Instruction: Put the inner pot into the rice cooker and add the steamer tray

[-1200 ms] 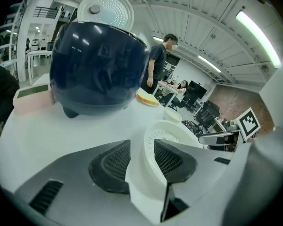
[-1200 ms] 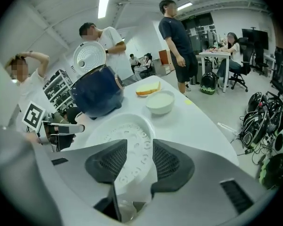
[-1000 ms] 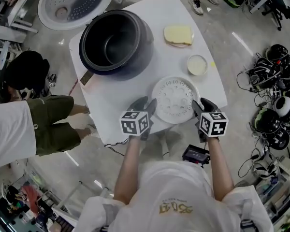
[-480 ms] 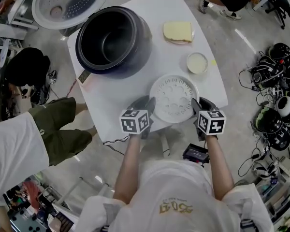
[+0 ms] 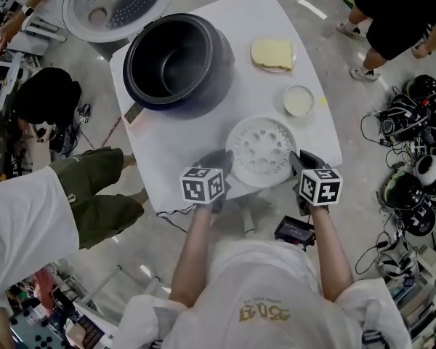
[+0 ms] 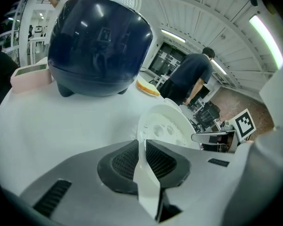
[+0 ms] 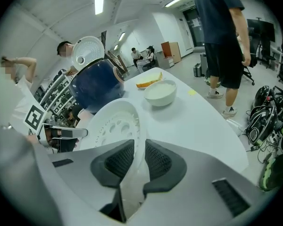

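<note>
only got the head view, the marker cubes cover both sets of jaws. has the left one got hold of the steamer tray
Observer: Yes. In the left gripper view, the left gripper has just been closing, and its pads now pinch the rim of the steamer tray.
Operator: and the right one
Observer: Same there. The right gripper has just been closing too, and the tray's opposite rim sits pinched between its pads.

White steamer tray (image 5: pixel 261 151) dotted with round holes, dark navy rice cooker (image 5: pixel 178 64), white table (image 5: pixel 171 140), pale yellow slab (image 5: pixel 271 52).
</note>
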